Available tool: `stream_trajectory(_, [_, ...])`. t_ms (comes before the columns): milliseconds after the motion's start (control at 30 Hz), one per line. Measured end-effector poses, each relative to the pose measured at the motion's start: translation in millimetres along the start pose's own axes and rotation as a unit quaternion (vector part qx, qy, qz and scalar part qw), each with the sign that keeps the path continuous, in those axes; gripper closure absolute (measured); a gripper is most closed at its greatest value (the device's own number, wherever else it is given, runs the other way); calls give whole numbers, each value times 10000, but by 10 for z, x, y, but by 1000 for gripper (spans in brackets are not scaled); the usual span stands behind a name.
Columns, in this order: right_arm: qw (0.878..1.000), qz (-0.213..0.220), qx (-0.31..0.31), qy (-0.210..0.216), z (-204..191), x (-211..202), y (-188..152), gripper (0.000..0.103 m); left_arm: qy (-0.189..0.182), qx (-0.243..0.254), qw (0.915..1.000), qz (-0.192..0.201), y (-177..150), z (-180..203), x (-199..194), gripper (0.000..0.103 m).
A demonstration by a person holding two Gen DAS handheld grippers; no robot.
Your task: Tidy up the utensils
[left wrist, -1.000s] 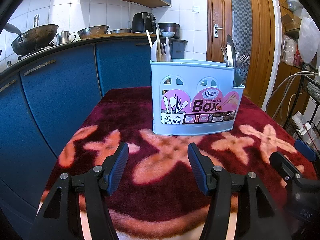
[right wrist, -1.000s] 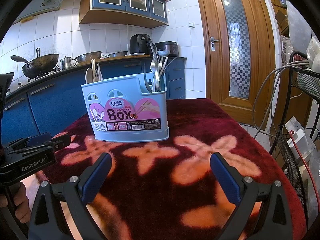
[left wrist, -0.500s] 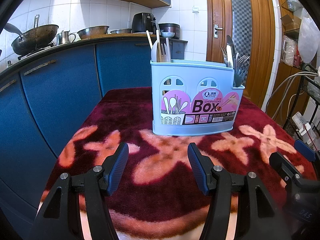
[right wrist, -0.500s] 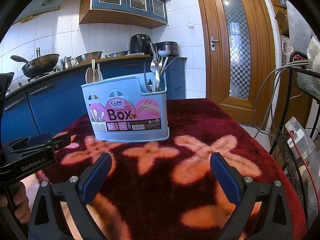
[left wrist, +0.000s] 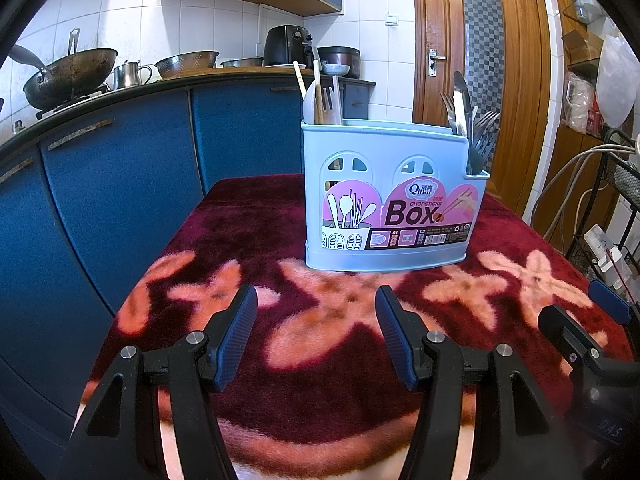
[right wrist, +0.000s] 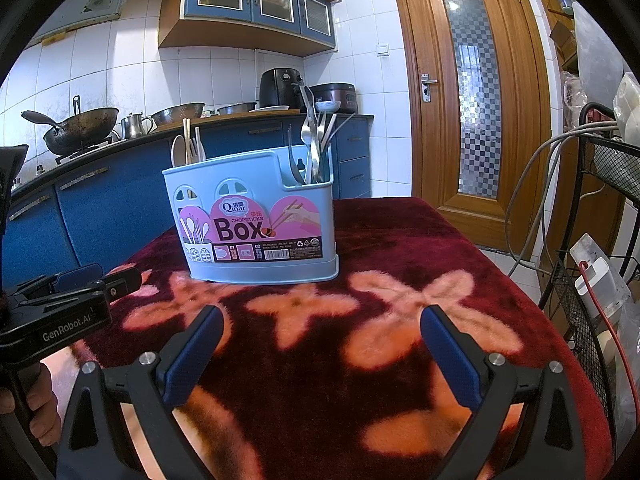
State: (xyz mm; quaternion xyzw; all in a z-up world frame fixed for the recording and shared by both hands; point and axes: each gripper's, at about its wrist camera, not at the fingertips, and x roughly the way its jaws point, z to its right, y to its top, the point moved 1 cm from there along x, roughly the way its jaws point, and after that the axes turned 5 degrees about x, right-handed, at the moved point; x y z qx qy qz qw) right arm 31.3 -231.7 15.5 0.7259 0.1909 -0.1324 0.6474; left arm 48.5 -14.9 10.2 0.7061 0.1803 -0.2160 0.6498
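Observation:
A light blue utensil box (left wrist: 388, 196) with a pink "Box" label stands upright on the red flowered table cover; it also shows in the right wrist view (right wrist: 252, 220). Its left compartment holds wooden chopsticks and a pale spoon (left wrist: 320, 96). Its right compartment holds metal forks and spoons (left wrist: 472, 124), also seen in the right wrist view (right wrist: 316, 144). My left gripper (left wrist: 316, 320) is open and empty, low in front of the box. My right gripper (right wrist: 320, 336) is open wide and empty, also short of the box.
The red flowered cover (left wrist: 260, 240) drapes over the table edges. Blue kitchen cabinets (left wrist: 120, 184) run along the left with a wok (left wrist: 68, 76) on top. A wooden door (right wrist: 472, 92) is behind. A wire rack with cables (right wrist: 600, 240) stands right of the table.

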Motion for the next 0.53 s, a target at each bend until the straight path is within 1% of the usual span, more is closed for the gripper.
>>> stream_trajectory(533, [10000,9,6,-2,9,-6,2,2,-4,-25,10000,-4,19,4,-8,40])
